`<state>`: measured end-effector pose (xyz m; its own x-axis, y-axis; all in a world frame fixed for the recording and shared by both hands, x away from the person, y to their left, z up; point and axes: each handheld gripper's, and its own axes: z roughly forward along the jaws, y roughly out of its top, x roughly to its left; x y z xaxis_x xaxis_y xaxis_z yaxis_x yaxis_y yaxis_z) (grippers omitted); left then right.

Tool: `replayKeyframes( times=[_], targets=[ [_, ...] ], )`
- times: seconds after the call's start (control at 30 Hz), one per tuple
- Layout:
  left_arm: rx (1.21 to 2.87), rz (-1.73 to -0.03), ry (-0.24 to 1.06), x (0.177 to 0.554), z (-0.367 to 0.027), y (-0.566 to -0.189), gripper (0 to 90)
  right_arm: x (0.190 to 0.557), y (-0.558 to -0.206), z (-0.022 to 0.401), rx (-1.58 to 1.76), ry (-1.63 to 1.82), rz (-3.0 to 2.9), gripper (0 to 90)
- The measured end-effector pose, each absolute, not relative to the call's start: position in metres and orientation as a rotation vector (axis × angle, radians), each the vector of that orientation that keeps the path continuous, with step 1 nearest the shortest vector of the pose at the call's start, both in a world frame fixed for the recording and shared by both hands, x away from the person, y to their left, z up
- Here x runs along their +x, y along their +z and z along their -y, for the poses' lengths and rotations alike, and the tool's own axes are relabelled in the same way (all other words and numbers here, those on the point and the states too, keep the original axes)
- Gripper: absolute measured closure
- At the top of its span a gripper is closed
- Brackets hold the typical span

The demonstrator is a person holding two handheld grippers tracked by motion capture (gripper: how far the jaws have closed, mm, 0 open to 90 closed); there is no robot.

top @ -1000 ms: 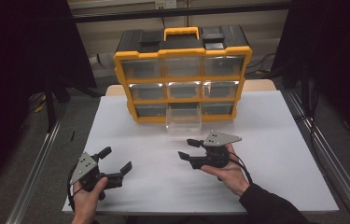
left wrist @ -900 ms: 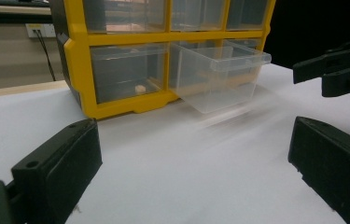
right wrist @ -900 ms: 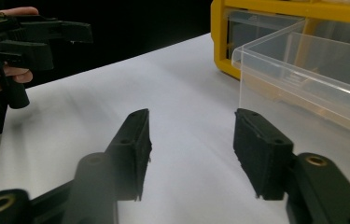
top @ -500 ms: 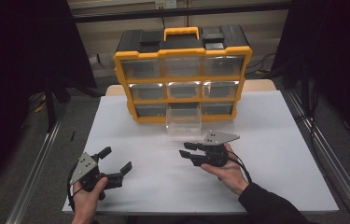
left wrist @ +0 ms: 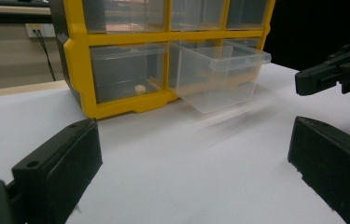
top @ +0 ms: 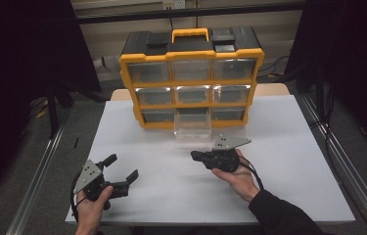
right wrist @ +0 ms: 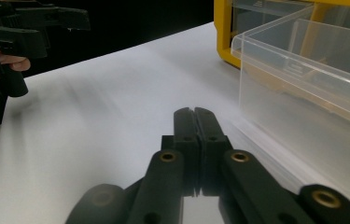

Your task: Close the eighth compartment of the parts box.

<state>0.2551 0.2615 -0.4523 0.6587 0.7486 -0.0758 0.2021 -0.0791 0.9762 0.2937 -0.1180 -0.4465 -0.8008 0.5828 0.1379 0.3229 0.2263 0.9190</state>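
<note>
A yellow and black drawer organizer (top: 191,73) stands at the back of the white table (top: 279,147). Its bottom middle clear drawer (top: 193,128) is pulled out and looks empty (left wrist: 217,72) (right wrist: 312,79). My right gripper (top: 194,155) lies in front of that drawer, pointing left, jaws shut with nothing between them (right wrist: 195,114). My left gripper (top: 122,166) rests near the table's front left corner, open wide and empty (left wrist: 191,172). A small pale object (left wrist: 140,88) lies in the bottom left drawer.
The other drawers of the organizer are pushed in. A metal rail (top: 39,176) runs along the table's left side and another rail (top: 347,161) along the right. White table surface lies between the two grippers.
The right gripper's jaws have closed together while the hand stayed nearly in place. The left gripper has not moved.
</note>
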Motion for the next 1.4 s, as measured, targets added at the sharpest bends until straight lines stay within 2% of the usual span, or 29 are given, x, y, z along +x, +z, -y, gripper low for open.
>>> replayKeyframes(
  times=[1.4],
  targets=[
    [1.606,-0.794,0.540,0.254,-0.262,-0.452,2.7,0.333,-0.462,0.110,0.889,1.517,-2.255,90.0]
  ],
)
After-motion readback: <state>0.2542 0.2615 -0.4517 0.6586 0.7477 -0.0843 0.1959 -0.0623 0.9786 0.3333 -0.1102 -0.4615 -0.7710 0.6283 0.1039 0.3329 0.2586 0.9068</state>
